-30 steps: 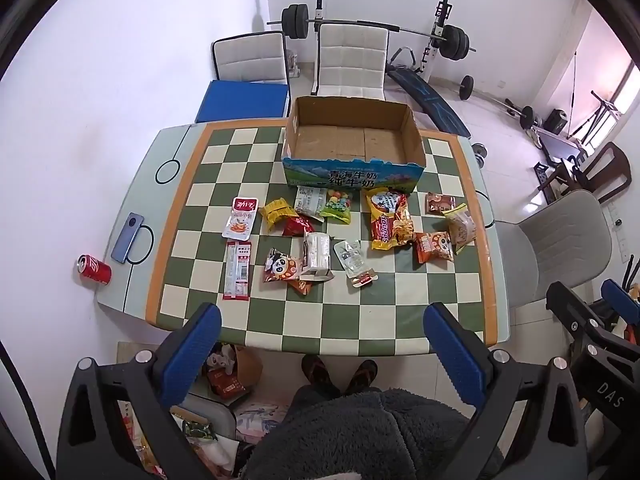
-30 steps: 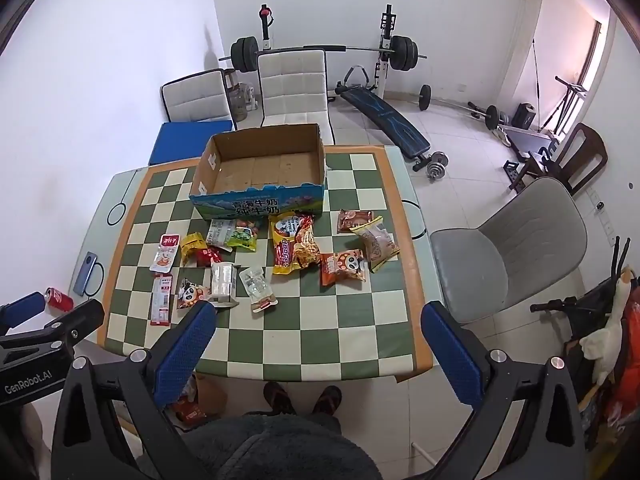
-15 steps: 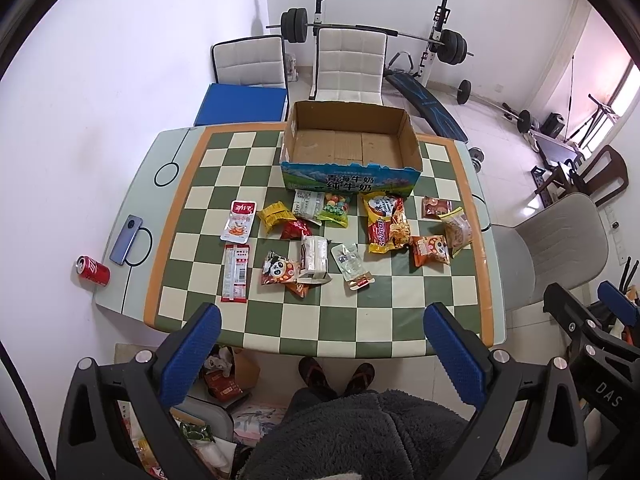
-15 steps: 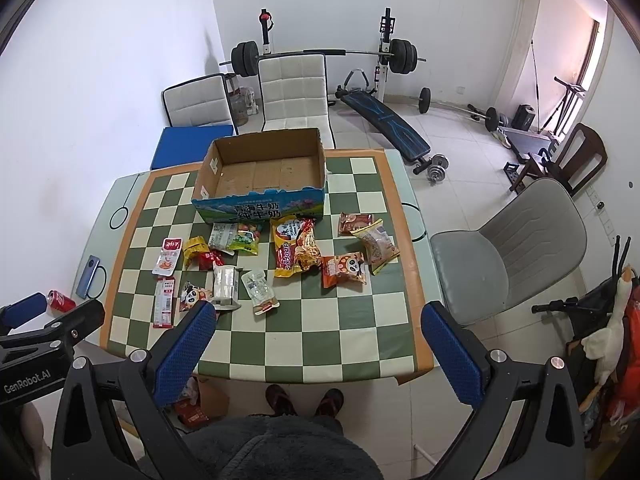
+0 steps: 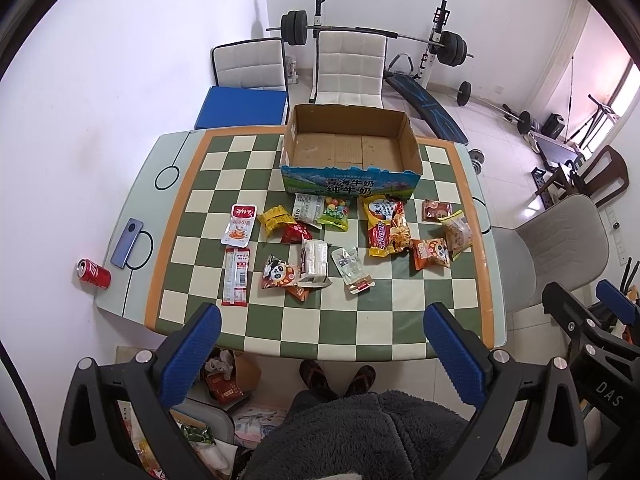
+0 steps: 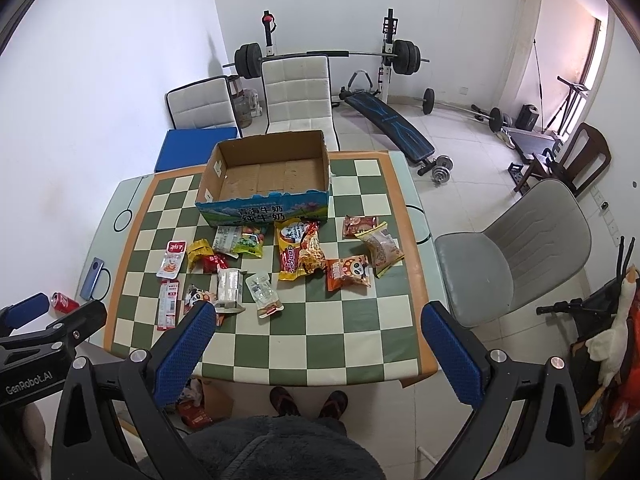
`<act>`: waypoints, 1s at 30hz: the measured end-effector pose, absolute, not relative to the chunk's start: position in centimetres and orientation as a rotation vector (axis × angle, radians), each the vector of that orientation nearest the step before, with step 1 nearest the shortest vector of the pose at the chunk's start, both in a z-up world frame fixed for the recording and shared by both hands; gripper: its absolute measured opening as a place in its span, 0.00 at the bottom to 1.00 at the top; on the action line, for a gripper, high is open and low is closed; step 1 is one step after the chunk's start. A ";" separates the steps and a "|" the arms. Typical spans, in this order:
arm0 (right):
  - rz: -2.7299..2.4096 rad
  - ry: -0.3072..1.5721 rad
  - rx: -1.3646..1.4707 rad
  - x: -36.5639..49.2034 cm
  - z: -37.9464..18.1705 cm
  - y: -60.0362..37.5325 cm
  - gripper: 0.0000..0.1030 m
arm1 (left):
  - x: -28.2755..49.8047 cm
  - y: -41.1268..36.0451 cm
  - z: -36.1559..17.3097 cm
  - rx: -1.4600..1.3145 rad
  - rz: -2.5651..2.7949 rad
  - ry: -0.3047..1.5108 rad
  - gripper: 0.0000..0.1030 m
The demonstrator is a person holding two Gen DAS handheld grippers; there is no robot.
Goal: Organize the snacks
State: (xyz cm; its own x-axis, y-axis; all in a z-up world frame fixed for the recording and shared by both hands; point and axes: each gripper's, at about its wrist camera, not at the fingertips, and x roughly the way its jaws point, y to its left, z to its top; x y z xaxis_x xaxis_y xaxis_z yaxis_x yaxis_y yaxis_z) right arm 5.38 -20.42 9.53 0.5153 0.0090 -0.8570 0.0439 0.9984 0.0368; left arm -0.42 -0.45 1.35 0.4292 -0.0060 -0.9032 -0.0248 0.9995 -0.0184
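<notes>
An open cardboard box (image 5: pixel 348 152) (image 6: pixel 264 176) with a blue printed front stands empty at the far side of the checkered table (image 5: pixel 360 320) (image 6: pixel 352 336). Several snack packets lie in front of it: a big yellow noodle bag (image 5: pixel 386 226) (image 6: pixel 298 254), a panda packet (image 5: pixel 280 274), an orange panda packet (image 6: pixel 348 274), a green candy bag (image 5: pixel 336 212) and a red-white sachet (image 5: pixel 239 225). My left gripper (image 5: pixel 320 344) hangs open high above the table's near edge. My right gripper (image 6: pixel 316 340) is open too, equally high. Neither holds anything.
A red can (image 5: pixel 94 274) and a phone (image 5: pixel 127 242) lie at the table's left rim. A grey chair (image 6: pixel 512 256) stands to the right, two white chairs (image 5: pixel 348 68) behind. Gym gear fills the back. The person's feet (image 5: pixel 336 374) show under the near edge.
Both grippers have risen and drawn back a little, so the table looks slightly smaller. Nothing on the table has moved.
</notes>
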 end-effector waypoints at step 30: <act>-0.013 1.025 0.072 6.1 9.5 -20.5 1.00 | 1.0 -1.4 1.8 -0.035 0.007 1.129 1.00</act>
State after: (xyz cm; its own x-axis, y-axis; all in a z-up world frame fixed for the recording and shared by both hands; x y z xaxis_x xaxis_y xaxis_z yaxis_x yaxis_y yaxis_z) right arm 6.07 -20.46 9.50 0.5192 0.0224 -0.8544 0.0449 0.9976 0.0534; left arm 0.96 -1.44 1.79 0.4277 -0.0122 -0.9038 -0.0237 0.9994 -0.0247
